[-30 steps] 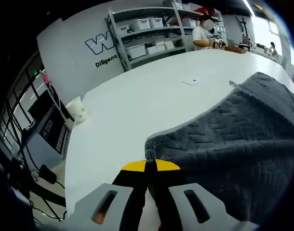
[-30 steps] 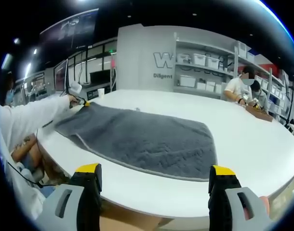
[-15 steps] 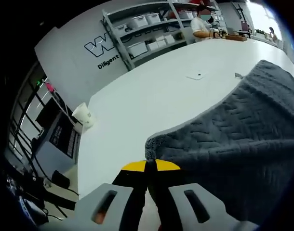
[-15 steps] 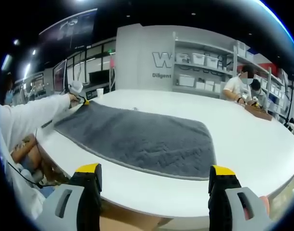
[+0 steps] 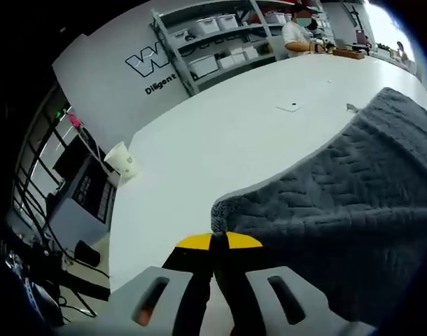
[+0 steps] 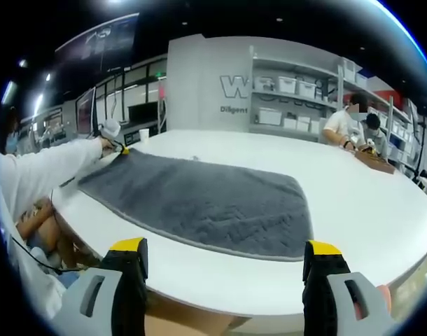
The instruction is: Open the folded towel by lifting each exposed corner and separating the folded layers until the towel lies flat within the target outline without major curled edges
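Right gripper view: the dark grey textured towel (image 6: 206,203) is spread out long and flat across the white round-edged table (image 6: 353,210), a pale hem running along its near edge, far corner off to the left.
Left gripper view: a close look at that same corner, the towel (image 5: 339,210) rising in a soft ridge off the table (image 5: 220,140), herringbone weave plain to see.
Left gripper: the yellow-tipped left gripper (image 5: 218,241) has its jaws pressed together, pinching the towel's corner edge; from the right gripper view it shows small (image 6: 122,148) at the end of a white sleeve (image 6: 45,171).
Right gripper: the right gripper (image 6: 224,262) stands wide apart with nothing between the jaws, hanging off the table's near edge, well short of the towel.
Containers: a white paper cup (image 5: 122,159) sits near the table's far edge, contents not visible; white storage bins (image 5: 199,66) line grey shelves, lids hiding the insides.
Background: two people (image 6: 353,129) work at the far side.
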Available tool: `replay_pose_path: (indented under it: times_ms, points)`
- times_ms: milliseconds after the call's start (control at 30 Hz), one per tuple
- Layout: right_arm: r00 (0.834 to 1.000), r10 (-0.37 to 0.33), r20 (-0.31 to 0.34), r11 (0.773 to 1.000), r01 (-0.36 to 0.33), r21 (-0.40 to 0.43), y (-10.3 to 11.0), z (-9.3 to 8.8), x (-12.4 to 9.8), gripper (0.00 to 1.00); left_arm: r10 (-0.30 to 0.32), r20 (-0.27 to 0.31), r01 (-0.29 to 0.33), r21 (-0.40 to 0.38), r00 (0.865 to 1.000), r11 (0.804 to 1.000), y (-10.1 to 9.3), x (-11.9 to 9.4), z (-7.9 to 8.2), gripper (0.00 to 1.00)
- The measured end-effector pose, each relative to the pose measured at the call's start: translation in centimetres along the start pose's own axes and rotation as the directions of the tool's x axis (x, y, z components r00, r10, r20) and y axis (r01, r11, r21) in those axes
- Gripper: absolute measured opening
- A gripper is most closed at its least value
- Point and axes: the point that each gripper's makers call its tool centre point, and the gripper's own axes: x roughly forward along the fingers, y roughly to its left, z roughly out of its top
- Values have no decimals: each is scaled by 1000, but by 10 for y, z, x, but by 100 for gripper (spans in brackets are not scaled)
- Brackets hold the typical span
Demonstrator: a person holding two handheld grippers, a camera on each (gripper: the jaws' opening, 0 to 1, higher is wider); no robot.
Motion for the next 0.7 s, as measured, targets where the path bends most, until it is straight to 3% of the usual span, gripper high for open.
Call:
replay_pose_path:
  times_ms: [467,567,700]
  points:
    - [1000,7,14,1000,-7,-5,3,4,-4,91,21,134,-2,-140,991,990,11,-34,8,25]
    - [1000,9,19,1000,-9,-8,5,5,-5,91,-24,191,60,-188,981,980,0,-45,8,31]
    - [1000,10,21,1000,-10,-12,7,6,-5,92,-34,221,83,-218,975,973,-14,-60,5,35]
